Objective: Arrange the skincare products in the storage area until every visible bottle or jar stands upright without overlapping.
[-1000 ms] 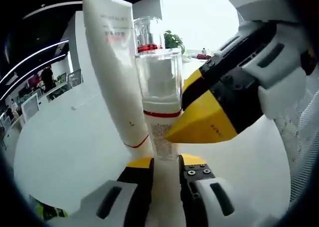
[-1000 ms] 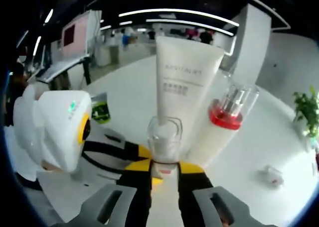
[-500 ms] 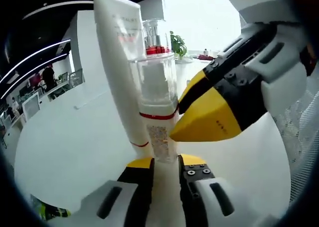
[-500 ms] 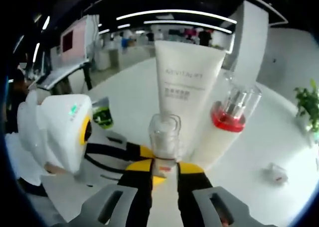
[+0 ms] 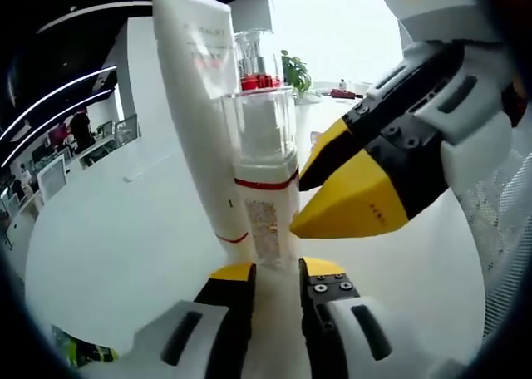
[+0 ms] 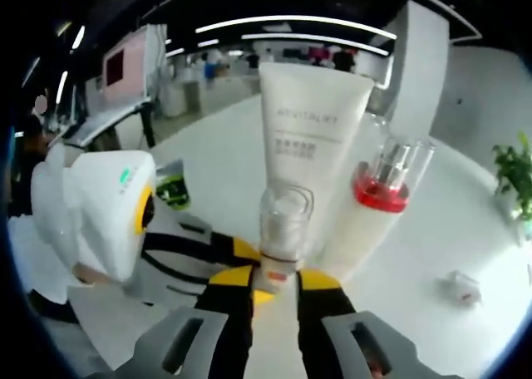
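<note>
Bottle (image 5: 264, 179) with clear cap stands on white bench (image 5: 108, 238) beside upright tube (image 5: 204, 105), both the left hand-held gripper (image 5: 274, 271) and right hand-held gripper (image 6: 274, 279) closed on its base; next, likely a gentle release.

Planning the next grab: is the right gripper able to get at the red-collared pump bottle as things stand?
Probably not directly. The right gripper is shut on the clear-capped bottle, which stands in front of the red-collared pump bottle, beside the white tube.

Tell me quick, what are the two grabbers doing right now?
Left gripper: shut on the clear-capped bottle, low down.
Right gripper: shut on the same bottle, higher up.
</note>
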